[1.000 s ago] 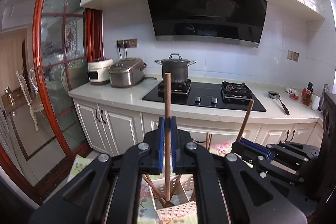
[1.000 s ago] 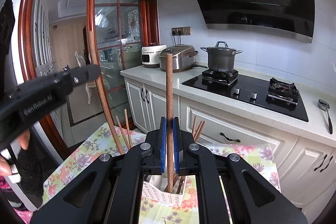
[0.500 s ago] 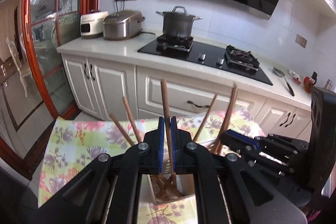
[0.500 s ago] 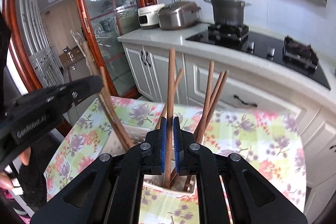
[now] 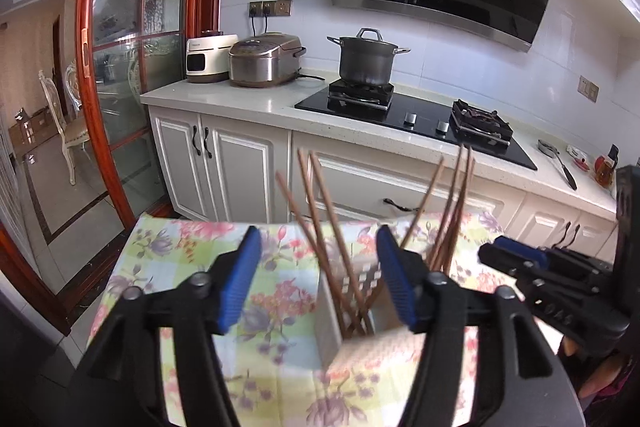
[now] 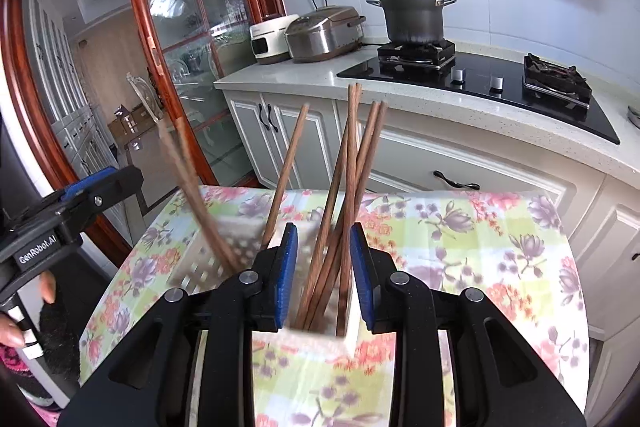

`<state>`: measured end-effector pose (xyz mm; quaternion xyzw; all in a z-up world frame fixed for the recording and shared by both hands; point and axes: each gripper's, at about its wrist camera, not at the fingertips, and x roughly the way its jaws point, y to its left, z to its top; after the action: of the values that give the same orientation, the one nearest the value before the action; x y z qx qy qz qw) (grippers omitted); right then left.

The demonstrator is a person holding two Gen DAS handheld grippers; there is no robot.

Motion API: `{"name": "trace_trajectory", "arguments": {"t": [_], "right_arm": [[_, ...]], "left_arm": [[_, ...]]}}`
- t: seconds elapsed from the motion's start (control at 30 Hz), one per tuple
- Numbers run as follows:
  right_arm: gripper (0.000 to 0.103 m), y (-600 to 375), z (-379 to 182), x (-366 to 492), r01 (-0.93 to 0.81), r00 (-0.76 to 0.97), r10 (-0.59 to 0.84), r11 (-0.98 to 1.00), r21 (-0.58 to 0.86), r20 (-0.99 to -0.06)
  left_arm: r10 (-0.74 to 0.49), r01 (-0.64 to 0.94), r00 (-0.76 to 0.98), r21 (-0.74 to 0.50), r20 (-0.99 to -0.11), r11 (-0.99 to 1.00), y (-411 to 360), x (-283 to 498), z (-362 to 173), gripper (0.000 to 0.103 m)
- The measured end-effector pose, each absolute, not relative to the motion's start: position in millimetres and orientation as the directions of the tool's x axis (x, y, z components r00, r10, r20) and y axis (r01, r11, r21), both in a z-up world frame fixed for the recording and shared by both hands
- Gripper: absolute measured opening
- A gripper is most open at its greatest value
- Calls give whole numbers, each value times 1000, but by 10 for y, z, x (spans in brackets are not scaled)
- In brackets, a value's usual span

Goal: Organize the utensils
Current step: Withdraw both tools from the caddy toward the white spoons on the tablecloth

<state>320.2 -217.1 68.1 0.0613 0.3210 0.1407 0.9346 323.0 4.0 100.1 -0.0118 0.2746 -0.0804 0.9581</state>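
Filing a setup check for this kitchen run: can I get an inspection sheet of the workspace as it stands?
Surface: floral tablecloth on a table.
Job's things: wooden chopsticks leaning in a white perforated basket.
Clutter: nothing seen.
Grippers: left gripper wide open, jaws just opened, pads off the chopsticks; right gripper partly open, just opened, chopsticks between, unpressed.
Cables: plugs at wall sockets.
Surroundings: pot on hob, rice cooker, glass door.

Both grippers hang tilted downward over the white basket (image 5: pixel 360 339). The left gripper (image 5: pixel 318 279) has just been opening, blue pads well apart and pressing on nothing. The right gripper (image 6: pixel 323 275) has also just been opening, narrower, its pads clear of everything between them.
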Motion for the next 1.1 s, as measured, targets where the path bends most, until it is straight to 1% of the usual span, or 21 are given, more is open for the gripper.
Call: {"name": "trace_trajectory", "arguments": {"t": [0.07, 0.17, 0.3, 0.47, 0.57, 0.73, 0.83, 0.9, 1.1], "right_arm": [[32, -2179, 642, 3047, -229, 756, 303, 953, 198, -580], [34, -2225, 536, 2750, -239, 754, 323, 946, 219, -572], [34, -2266, 356, 2378, -243, 743, 344, 938, 248, -574], [34, -2241, 142, 1934, -230, 754, 318, 947, 223, -575], [34, -2214, 6, 1694, -233, 750, 317, 948, 217, -580], [35, -2048, -283, 1267, -263, 737, 310, 950, 167, -601], [35, -1905, -444, 1041, -291, 735, 307, 948, 127, -605], [35, -1821, -542, 932, -320, 724, 315, 941, 105, -614], [35, -1670, -728, 693, -401, 665, 368, 910, 104, -650]], "left_arm": [[-149, 143, 845, -51, -514, 988, 70, 3027, 920, 72], [-141, 154, 851, -16, -506, 988, 72, 2730, 771, 76], [-145, 167, 845, -3, -515, 986, 83, 2406, 562, 77], [-156, 146, 848, -59, -507, 988, 184, 2012, 323, 77], [-115, 110, 862, -39, -495, 993, 195, 1794, 180, 77], [-88, 70, 868, -56, -488, 996, 224, 1485, -57, 77], [-60, 50, 876, -33, -479, 998, 206, 1314, -195, 77], [-34, 36, 875, -5, -482, 999, 181, 1217, -287, 77], [10, -17, 870, -11, -492, 1000, 245, 972, -524, 77]]}}
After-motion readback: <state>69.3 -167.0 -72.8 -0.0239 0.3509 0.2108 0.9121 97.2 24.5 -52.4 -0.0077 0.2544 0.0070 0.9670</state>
